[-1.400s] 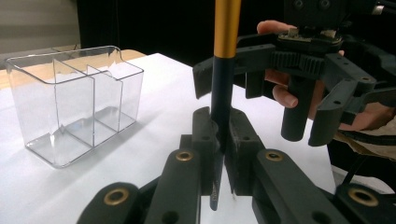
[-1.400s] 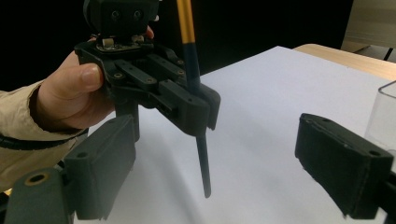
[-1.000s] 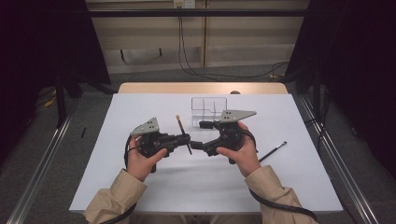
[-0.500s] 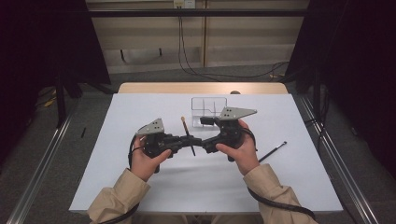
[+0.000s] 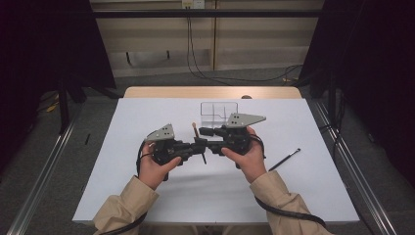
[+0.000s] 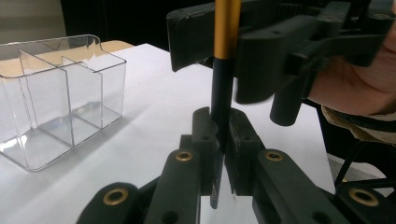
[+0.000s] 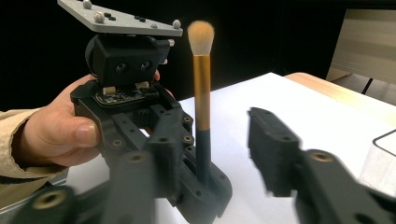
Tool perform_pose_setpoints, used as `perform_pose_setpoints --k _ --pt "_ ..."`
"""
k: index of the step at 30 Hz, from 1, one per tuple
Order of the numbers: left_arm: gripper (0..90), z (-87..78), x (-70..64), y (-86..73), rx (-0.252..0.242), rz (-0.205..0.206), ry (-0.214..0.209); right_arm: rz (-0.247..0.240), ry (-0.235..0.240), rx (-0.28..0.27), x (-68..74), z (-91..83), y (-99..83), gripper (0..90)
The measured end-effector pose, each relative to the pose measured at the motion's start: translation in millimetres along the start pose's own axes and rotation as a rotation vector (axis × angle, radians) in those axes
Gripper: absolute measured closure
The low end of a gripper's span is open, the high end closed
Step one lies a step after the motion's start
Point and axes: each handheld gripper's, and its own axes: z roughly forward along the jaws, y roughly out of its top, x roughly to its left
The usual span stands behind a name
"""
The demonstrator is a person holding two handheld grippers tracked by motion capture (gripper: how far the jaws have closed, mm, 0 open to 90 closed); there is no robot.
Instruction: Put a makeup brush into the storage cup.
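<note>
Change: 1 s ago the makeup brush leaned with its tuft tipped away from the person; now it stands closer to upright between the 2 grippers, and both hands have drifted slightly toward the person
Meaning: this reads as a hand-over in progress, judged from the brush being squared up for the second gripper; the transfer is not yet done
Left gripper: jaws closed tight on the dark lower handle of the brush; it alone carries the brush above the white table
Right gripper: jaws spread wide, holding nothing; they sit either side of the brush without touching it, as the right gripper view shows a clear gap to the gold ferrule
Brush position: upright, peach tuft on top, dark tip hanging just below the left jaws; lifted off the table, near the person's edge of the clear organiser
Organiser: 3 compartments visible in the left gripper view, all bare; it stands just beyond the grippers
Other item: 1 slim dark brush lies flat on the table, well apart to the person's right
Next call: the right jaws would need to close on the handle above the left grip before the left lets go; a slip there could tilt the brush
</note>
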Motion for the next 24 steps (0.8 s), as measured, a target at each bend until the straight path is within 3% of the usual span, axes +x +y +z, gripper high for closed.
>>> perform_pose_setpoints --k 3,11,19,24 --pt "83.5 0.3 -0.6 0.5 0.003 0.004 -0.004 0.003 -0.004 0.003 -0.5 0.0 0.9 62.9" --pt "83.4 0.0 -1.6 0.1 0.007 0.011 -0.002 0.006 0.026 0.011 3.1 1.7 -1.1 83.5" --pt "78.0 -3.8 0.1 -0.7 -0.024 -0.008 -0.009 0.048 0.007 -0.015 0.0 -2.7 0.6 84.0" --pt "63.2 -3.8 0.6 -1.1 -0.057 -0.030 -0.030 0.051 0.000 -0.023 -1.1 -3.8 1.2 84.0"
